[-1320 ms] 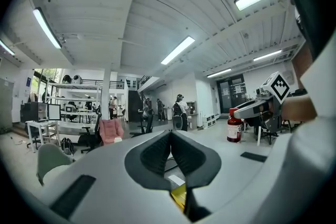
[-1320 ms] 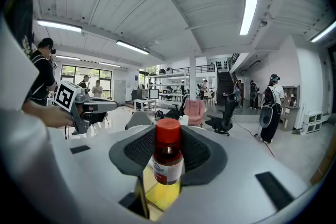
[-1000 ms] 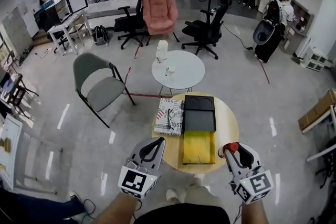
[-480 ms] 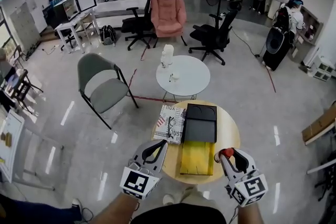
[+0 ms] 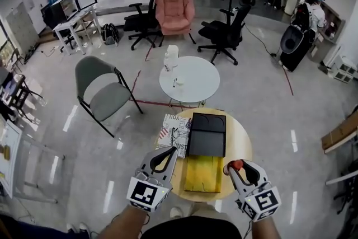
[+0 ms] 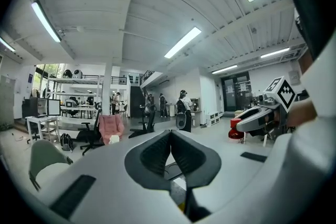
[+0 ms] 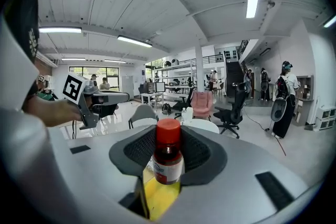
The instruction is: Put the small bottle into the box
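Note:
A small bottle (image 7: 168,160) with a red cap (image 5: 237,165) stands upright between the jaws of my right gripper (image 5: 238,169), which is shut on it. The box lies on the round wooden table (image 5: 240,140): a yellow tray (image 5: 201,173) with its black lid (image 5: 207,134) folded open behind it. The bottle hovers just right of the tray's near end, and yellow shows beneath it in the right gripper view. My left gripper (image 5: 163,160) is at the table's near left edge, its pads (image 6: 157,155) meeting with nothing between them.
A patterned black-and-white box (image 5: 174,132) lies left of the black lid. Beyond stand a white round table (image 5: 193,84) with a white container (image 5: 171,57), a grey chair (image 5: 103,89), a pink armchair (image 5: 173,8) and black office chairs (image 5: 224,31). People are at the back.
Both grippers have moved forward toward the table. The right one has carried the bottle leftward, closer to the yellow tray.

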A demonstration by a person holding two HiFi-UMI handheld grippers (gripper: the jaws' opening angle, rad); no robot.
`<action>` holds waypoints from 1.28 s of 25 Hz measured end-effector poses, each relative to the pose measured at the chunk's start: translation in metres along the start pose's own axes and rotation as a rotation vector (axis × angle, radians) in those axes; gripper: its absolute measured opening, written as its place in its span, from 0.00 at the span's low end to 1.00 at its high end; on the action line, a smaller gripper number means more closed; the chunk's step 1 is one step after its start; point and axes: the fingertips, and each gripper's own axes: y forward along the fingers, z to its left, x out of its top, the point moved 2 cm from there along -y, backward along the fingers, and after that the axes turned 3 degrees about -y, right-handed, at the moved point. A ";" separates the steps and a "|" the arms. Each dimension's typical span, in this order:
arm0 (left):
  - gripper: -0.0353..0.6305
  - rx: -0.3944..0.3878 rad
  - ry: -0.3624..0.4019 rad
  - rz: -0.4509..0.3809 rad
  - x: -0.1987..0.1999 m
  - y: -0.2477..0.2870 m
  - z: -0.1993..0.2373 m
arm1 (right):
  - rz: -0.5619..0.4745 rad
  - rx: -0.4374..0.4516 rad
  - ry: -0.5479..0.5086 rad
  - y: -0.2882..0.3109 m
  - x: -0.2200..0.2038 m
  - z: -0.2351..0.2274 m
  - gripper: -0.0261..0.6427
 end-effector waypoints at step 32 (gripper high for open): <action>0.08 -0.050 -0.015 0.168 -0.102 0.058 -0.009 | 0.207 0.137 0.051 0.092 -0.118 0.000 0.26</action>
